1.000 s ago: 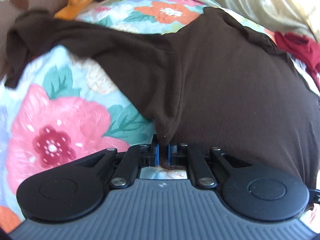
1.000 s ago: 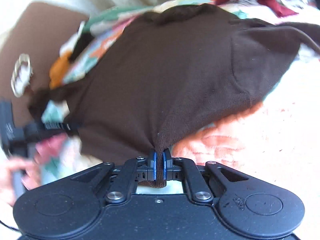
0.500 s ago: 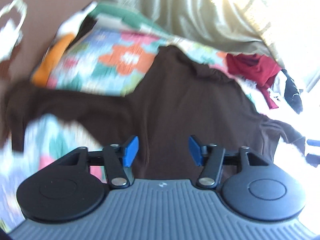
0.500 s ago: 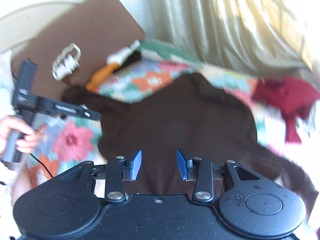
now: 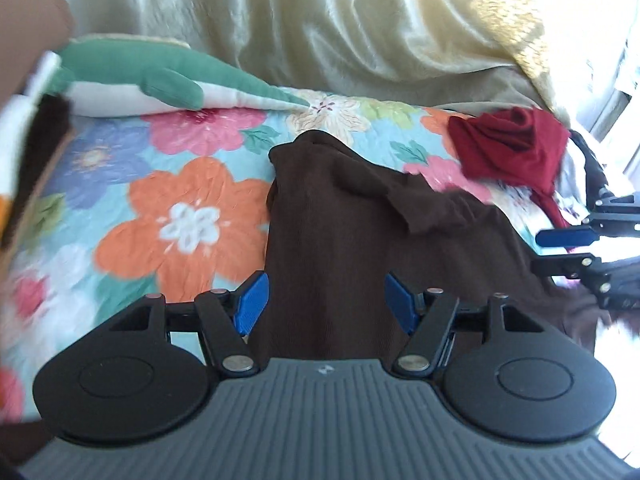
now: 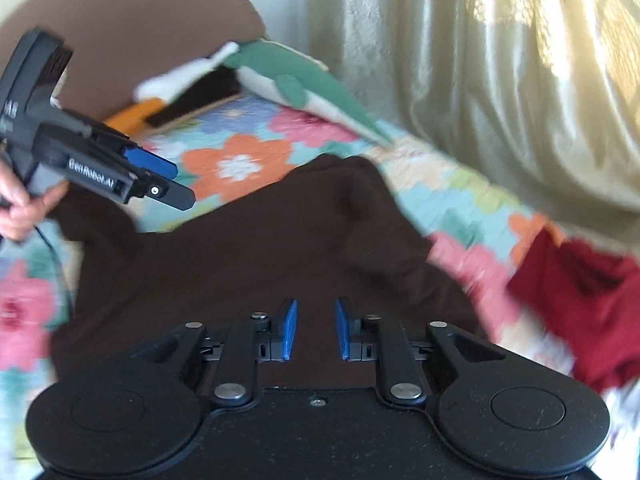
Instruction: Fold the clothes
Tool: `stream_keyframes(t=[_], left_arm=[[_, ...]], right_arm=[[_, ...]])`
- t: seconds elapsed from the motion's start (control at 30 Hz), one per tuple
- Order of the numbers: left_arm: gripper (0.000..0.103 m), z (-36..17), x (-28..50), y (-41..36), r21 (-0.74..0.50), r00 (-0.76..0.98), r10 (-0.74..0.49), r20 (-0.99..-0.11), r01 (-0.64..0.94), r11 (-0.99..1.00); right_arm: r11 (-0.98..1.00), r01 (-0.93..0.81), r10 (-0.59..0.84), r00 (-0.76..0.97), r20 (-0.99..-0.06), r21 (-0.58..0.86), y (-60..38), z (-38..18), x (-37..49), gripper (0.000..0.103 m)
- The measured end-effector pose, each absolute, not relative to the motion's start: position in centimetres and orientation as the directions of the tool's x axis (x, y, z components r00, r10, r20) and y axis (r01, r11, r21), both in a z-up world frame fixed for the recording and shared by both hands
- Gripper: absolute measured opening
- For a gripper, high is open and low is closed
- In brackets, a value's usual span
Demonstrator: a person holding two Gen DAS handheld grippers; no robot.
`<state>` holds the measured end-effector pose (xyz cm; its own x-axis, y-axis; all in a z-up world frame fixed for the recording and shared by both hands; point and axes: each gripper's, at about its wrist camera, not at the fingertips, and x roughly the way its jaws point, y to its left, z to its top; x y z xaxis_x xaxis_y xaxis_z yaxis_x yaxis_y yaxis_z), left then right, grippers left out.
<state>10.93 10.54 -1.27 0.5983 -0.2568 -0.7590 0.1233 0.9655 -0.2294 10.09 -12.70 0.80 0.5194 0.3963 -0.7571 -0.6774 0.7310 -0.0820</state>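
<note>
A dark brown garment (image 5: 340, 240) lies spread on the floral bedspread (image 5: 180, 216). My left gripper (image 5: 326, 304) hovers over its near part, jaws apart and opening, with nothing between the blue pads. In the right wrist view the same garment (image 6: 260, 248) fills the middle. My right gripper (image 6: 316, 328) hangs above it, jaws apart and closing, gripping no cloth. Each gripper shows in the other's view: the right one (image 5: 548, 250) at the right edge, the left one (image 6: 176, 184) at the left, held by a hand (image 6: 16, 204).
A crumpled red garment (image 5: 508, 152) lies at the far right of the bed. A green and white cushion (image 5: 140, 76) rests at the back beside a brown headboard (image 6: 140, 20). A pale curtain (image 5: 320, 20) hangs behind the bed.
Both grippers were shut on the brown garment's edge a second ago. They have let go, opened, and lifted up and back; the right jaws have since narrowed. The garment now lies loose.
</note>
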Motion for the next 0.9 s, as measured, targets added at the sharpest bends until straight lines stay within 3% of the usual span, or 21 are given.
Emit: stream_keyframes(t=[0.07, 0.23, 0.4, 0.53, 0.6, 0.63, 0.8, 0.9], left_arm=[[0.064, -2.5, 14.1, 11.0, -0.267, 0.592, -0.276, -0.757, 0.104, 0.958], [0.064, -5.6, 21.4, 12.0, -0.341, 0.569, -0.304, -0.764, 0.043, 0.939], [0.065, -8.6, 25.8, 11.7, -0.314, 0.545, -0.296, -0.784, 0.063, 0.947], [0.074, -9.8, 27.1, 11.7, -0.339, 0.584, -0.336, -0.739, 0.109, 0.934], [0.074, -10.0, 27.6, 11.6, -0.352, 0.594, -0.349, -0.725, 0.116, 0.929], [0.074, -10.0, 27.8, 11.5, -0.353, 0.598, -0.353, -0.72, 0.122, 0.928], [0.072, -9.7, 28.0, 10.7, -0.309, 0.619, -0.349, -0.703, 0.176, 0.935], [0.074, -9.9, 28.0, 10.5, -0.287, 0.629, -0.341, -0.698, 0.19, 0.939]], right_arm=[[0.735, -0.662, 0.356, 0.561, -0.748, -0.146, -12.3, -0.5, 12.5, 0.037], [0.722, -0.676, 0.346, 0.538, -0.768, -0.148, -12.2, -2.7, 18.0, 0.039], [0.638, -0.754, 0.357, 0.473, -0.806, -0.16, -10.9, -5.0, 20.7, 0.056], [0.566, -0.793, 0.327, 0.467, -0.822, -0.225, -9.2, -7.3, 21.4, 0.057], [0.567, -0.796, 0.338, 0.461, -0.821, -0.213, -9.1, -7.8, 21.9, 0.039], [0.587, -0.787, 0.355, 0.46, -0.814, -0.189, -9.4, -7.7, 22.3, 0.013], [0.826, -0.564, 0.416, 0.597, -0.686, 0.01, -16.0, -4.9, 24.7, 0.013], [0.916, -0.384, 0.361, 0.66, -0.658, 0.118, -20.9, -4.3, 26.2, 0.013]])
